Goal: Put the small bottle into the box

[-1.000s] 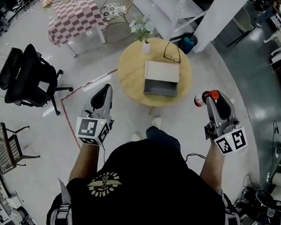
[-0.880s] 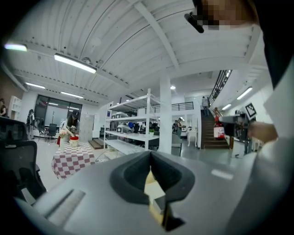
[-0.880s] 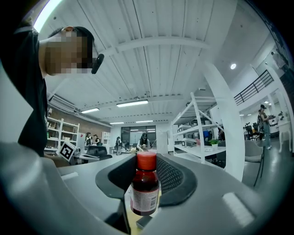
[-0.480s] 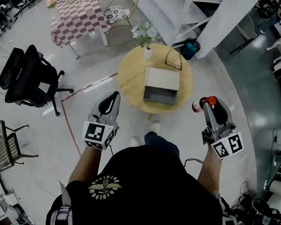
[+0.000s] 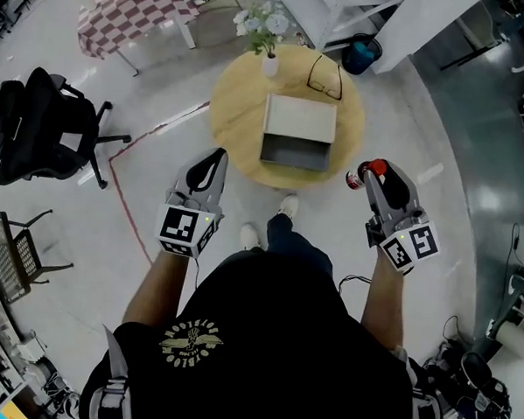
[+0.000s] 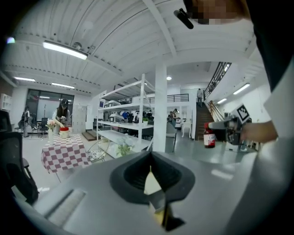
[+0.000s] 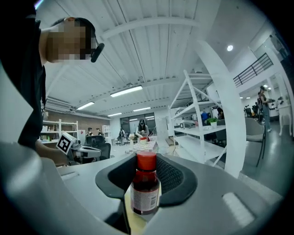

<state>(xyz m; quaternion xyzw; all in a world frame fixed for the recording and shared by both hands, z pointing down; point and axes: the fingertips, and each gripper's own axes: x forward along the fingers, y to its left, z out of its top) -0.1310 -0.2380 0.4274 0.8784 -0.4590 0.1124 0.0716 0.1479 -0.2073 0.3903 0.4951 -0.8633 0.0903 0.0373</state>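
Note:
The small bottle (image 5: 355, 178), red-capped with a white label, is off the table's right front edge, and my right gripper (image 5: 370, 171) is shut on it. In the right gripper view the bottle (image 7: 146, 186) stands upright between the jaws. The open box (image 5: 299, 127) lies on the round wooden table (image 5: 236, 115), its grey inside turned toward me. My left gripper (image 5: 214, 160) hovers at the table's left front edge, shut with nothing in it. In the left gripper view its pads meet at the left gripper (image 6: 155, 183), with the bottle (image 6: 209, 136) far off to the right.
On the table's far side stand a vase of flowers (image 5: 269, 40) and a pair of glasses (image 5: 326, 76). A black office chair (image 5: 34, 127) is at left, a checkered table (image 5: 132, 9) behind it. A blue bin (image 5: 364, 54) and white shelving stand beyond the table.
Both grippers have come closer to the table. The right one has carried the bottle left, toward the table's right front edge. The left one has stayed shut.

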